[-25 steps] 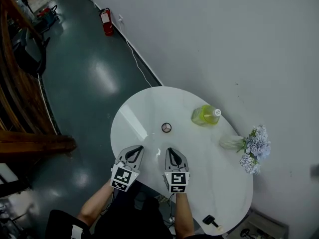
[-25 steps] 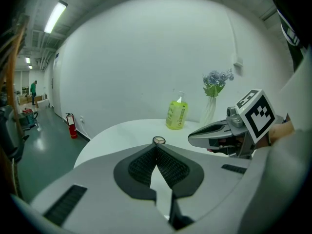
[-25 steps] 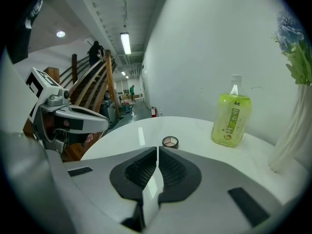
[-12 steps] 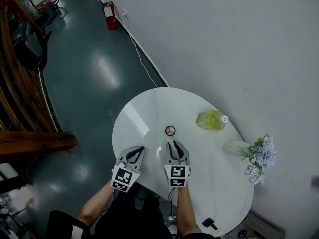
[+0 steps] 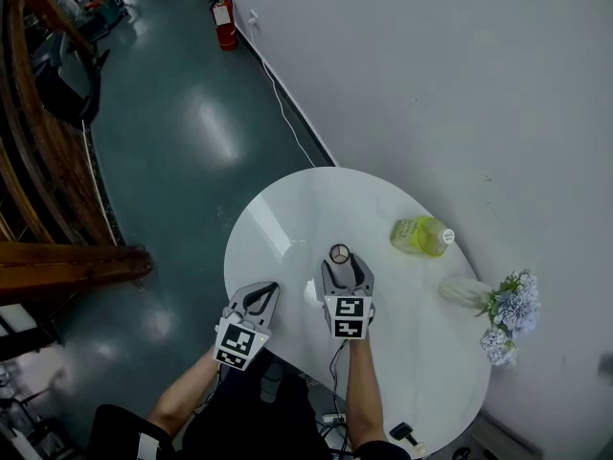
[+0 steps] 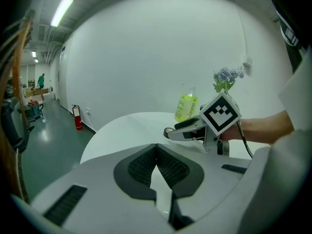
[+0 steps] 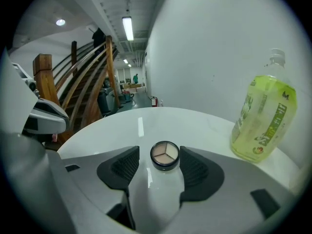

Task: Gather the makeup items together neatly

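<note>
1. The eyeshadow compact [image 7: 165, 155] lies near the middle of the round white table [image 5: 278, 218], between the right gripper's [image 5: 346, 265] tips, untouched.
2. That gripper, at the compact's 6 o'clock, has just been opening and is released.
3. The left gripper [image 5: 261, 290], at 8 o'clock, is clenched and empty.
4. A green bottle [image 5: 421, 235] stands at 3 o'clock.

A round eyeshadow compact [image 5: 339, 253] lies flat on the white tabletop [image 5: 287, 218], close to the middle of the head view and at lower centre of the right gripper view. Its black rim rings three exposed wedge-shaped pans in cream, beige and tan, all facing up.
</note>
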A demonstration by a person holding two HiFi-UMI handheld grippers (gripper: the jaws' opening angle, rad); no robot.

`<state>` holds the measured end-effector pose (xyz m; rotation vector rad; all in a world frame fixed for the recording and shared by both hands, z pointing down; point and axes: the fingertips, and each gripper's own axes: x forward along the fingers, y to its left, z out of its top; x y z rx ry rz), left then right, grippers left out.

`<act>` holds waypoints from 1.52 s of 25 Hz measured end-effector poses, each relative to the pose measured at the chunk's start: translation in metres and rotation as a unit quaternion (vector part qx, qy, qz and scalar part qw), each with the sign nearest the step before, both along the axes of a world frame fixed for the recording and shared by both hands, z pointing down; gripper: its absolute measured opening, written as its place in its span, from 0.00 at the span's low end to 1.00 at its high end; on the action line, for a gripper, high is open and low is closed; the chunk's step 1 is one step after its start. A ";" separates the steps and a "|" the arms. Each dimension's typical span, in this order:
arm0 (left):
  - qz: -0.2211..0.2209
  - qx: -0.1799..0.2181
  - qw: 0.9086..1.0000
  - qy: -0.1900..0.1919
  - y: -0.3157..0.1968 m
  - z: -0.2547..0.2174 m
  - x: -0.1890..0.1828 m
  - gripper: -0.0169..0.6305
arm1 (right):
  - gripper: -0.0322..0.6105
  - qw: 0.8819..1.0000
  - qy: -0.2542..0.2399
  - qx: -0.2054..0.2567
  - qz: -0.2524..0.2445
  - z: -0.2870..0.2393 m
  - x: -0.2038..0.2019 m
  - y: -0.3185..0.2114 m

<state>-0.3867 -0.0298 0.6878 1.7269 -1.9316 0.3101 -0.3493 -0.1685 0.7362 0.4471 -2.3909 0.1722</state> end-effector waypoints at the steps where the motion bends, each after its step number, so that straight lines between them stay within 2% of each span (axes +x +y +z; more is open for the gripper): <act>1: -0.002 0.000 1.000 0.001 0.001 0.000 -0.001 0.05 | 0.44 1.000 0.006 -0.001 0.001 0.002 -0.003 -0.002; 12: -0.015 -0.002 1.000 0.000 0.011 0.000 -0.009 0.05 | 0.44 0.999 0.030 -0.013 0.011 0.015 -0.012 -0.008; 22: -0.020 -0.003 1.000 -0.002 0.023 -0.006 -0.012 0.05 | 0.42 0.999 0.042 0.007 0.022 0.014 -0.010 -0.009; 31: -0.014 0.010 1.000 -0.012 0.024 -0.021 -0.001 0.05 | 0.42 1.000 0.013 0.011 0.025 -0.020 0.005 -0.004; 38: 0.013 0.030 0.999 -0.019 0.016 -0.042 0.028 0.05 | 0.42 0.999 -0.009 0.015 0.041 -0.059 0.040 0.007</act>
